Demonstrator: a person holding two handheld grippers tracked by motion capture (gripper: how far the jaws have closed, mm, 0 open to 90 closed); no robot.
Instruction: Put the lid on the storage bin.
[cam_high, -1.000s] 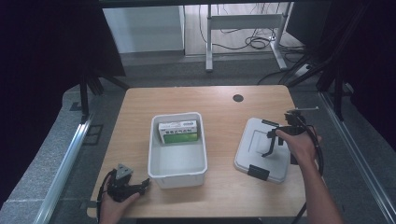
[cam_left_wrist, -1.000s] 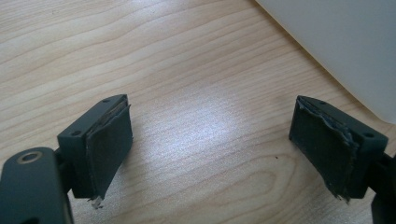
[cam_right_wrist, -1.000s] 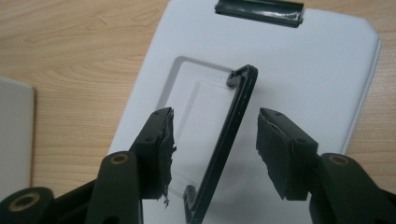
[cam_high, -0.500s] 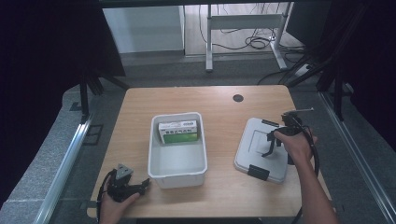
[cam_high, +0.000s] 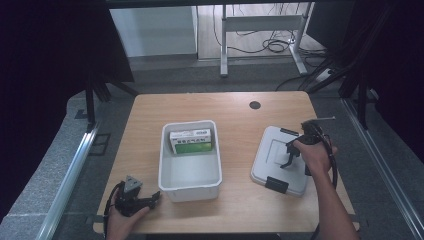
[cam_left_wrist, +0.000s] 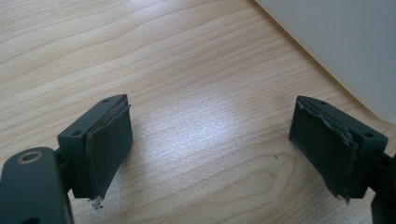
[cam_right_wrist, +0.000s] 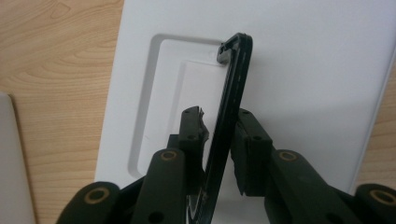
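R gripper (cam_right_wrist: 218, 140) jaws just closing on the lid's black handle (cam_right_wrist: 229, 98), raised upright; lid (cam_high: 280, 159) lies on the table right of the white bin (cam_high: 190, 177). L gripper (cam_left_wrist: 210, 149) gapes empty over wood. Risk: thin handle, narrow bite, so the lid could swing or slip when lifted.

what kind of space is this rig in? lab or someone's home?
Likely a lab or test cell: a bare wooden table ringed by black curtains, with cables loose on the floor beyond.

A light wooden table (cam_high: 235, 107) carries a white bin (cam_high: 190, 172) and, well apart, a white lid (cam_high: 272, 160).
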